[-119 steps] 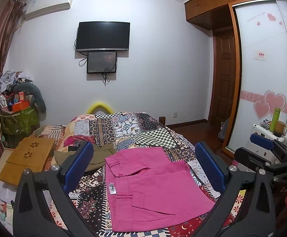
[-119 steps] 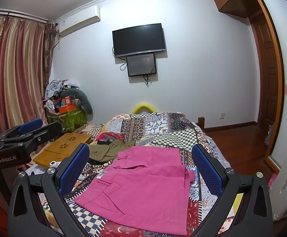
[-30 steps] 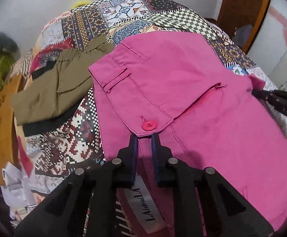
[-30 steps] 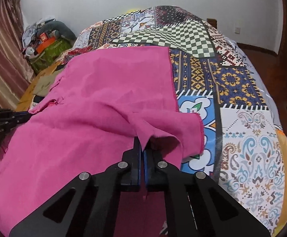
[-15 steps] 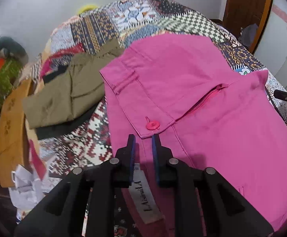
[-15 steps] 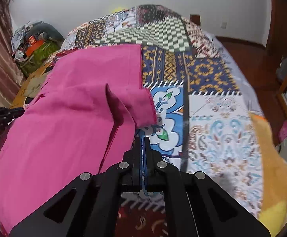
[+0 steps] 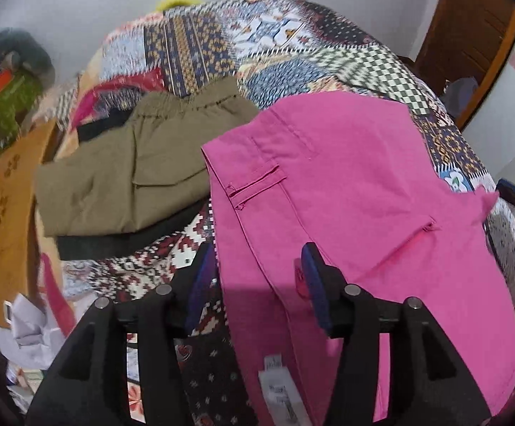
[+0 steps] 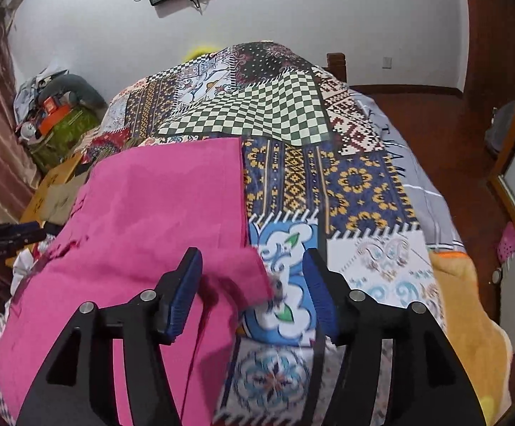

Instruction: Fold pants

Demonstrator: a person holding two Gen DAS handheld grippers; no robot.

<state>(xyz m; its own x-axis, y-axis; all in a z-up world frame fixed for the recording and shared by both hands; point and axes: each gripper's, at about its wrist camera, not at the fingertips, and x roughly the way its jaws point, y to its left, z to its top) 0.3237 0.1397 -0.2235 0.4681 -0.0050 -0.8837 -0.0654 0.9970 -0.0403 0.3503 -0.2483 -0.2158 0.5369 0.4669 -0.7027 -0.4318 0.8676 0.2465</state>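
Note:
The pink pants [image 7: 346, 195] lie folded on the patchwork bedspread [image 7: 257, 42], also in the right wrist view [image 8: 143, 220]. My left gripper [image 7: 257, 273] is open, its jaws standing either side of the waistband edge near the pink button, gripping nothing. My right gripper [image 8: 252, 284] is open over the loose pink corner at the pants' right edge, which lies on the bedspread [image 8: 363, 184]. A white label [image 7: 278, 383] shows at the near end of the pants.
Olive shorts [image 7: 133, 170] lie on a black garment left of the pink pants. A wooden lap desk [image 7: 5, 213] sits at the bed's left edge. A green bin with clutter [image 8: 58, 124] stands by the curtain. Wooden floor and a door lie right of the bed.
Both grippers have opened and let go of the pink pants. The lifted right corner has dropped onto the bedspread, and both grippers have drawn back slightly.

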